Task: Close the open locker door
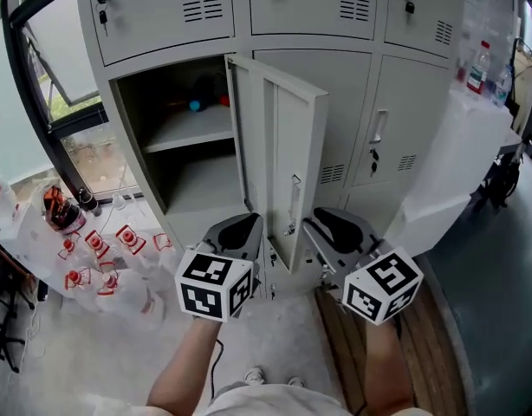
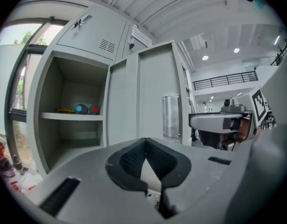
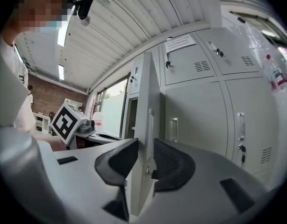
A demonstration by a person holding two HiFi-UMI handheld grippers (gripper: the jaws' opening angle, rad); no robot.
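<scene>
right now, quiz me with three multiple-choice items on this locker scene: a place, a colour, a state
1. The jaws of the right gripper sit: A around the open locker door; B on a shelf; C on a bottle.
2. The lockers are: A blue; B light grey; C brown.
3. The jaws of the left gripper are: A wide apart; B holding a key; C together, empty.
Answers: 1 A, the door edge fills their gap; 2 B, every panel is pale grey; 3 C, the tips meet on nothing.
</scene>
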